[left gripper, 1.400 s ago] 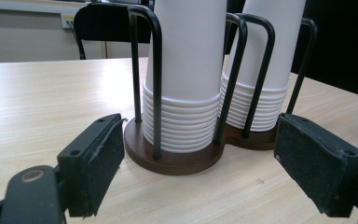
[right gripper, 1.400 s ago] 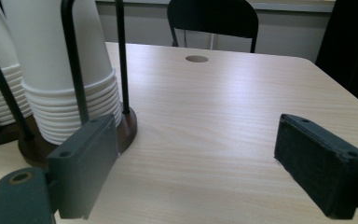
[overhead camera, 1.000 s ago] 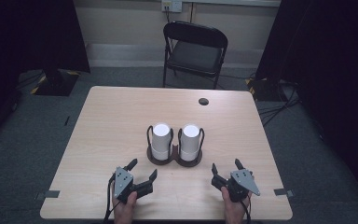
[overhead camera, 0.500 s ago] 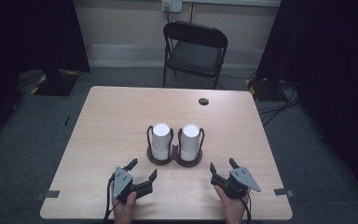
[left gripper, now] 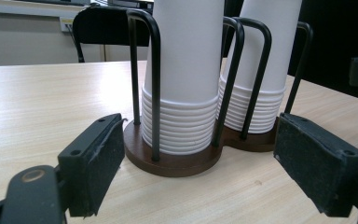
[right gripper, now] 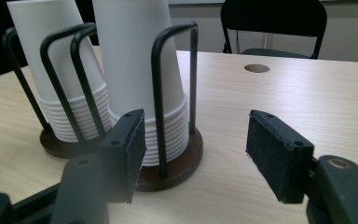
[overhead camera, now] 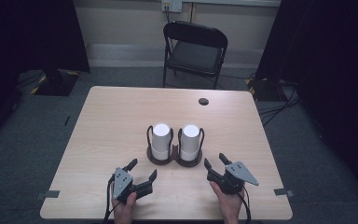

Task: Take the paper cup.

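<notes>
Two cup stacks in their holder, jaws waiting just short of it

The cup holder [overhead camera: 175,156], with two white paper cup stacks [overhead camera: 161,140], stands mid-table toward the near edge. Left gripper [overhead camera: 142,171] gapes wide, holding nothing; right gripper [overhead camera: 214,161] has just been closing, nothing between its jaws. Pale wooden table [overhead camera: 121,116]; a folding chair [overhead camera: 193,51] stands beyond the far edge.

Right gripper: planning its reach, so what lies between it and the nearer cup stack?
Only bare tabletop between right gripper and cup stack, per high view.
</notes>
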